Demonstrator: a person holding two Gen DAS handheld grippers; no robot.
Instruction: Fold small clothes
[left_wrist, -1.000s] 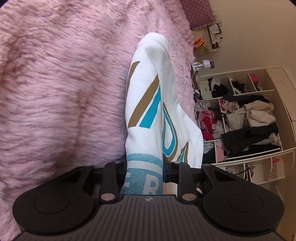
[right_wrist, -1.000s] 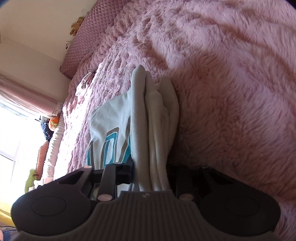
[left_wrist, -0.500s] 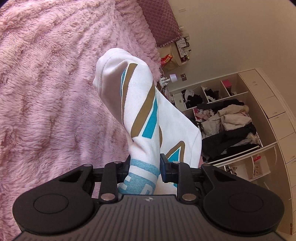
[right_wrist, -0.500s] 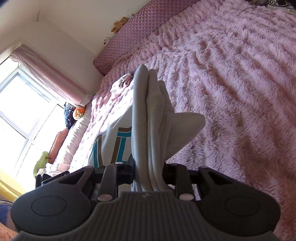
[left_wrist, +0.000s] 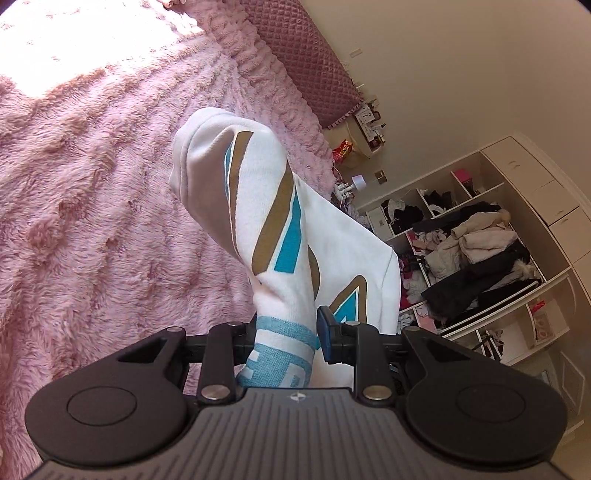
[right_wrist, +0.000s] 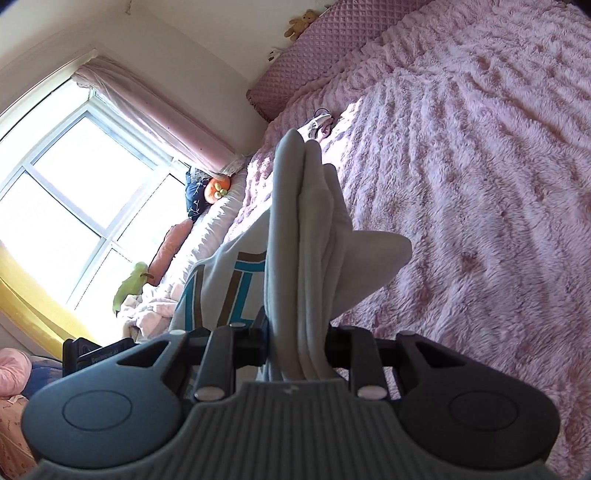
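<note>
A small white garment with gold and teal print and a teal knit band hangs folded in the air above the pink furry bedspread. My left gripper is shut on its teal-banded edge. My right gripper is shut on the other end, where several white layers bunch together and stand up between the fingers. The printed side sags to the left in the right wrist view. The fingertips of both grippers are hidden by cloth.
The pink bedspread fills the area below. A quilted headboard cushion lies at the bed's far end. Open white shelves with piled clothes stand to the right. A window and soft toys line the other side.
Both grippers have lifted the garment off the bedspread and tilted up, so the room walls, shelves and window come into view. The grip on the cloth is unchanged.
</note>
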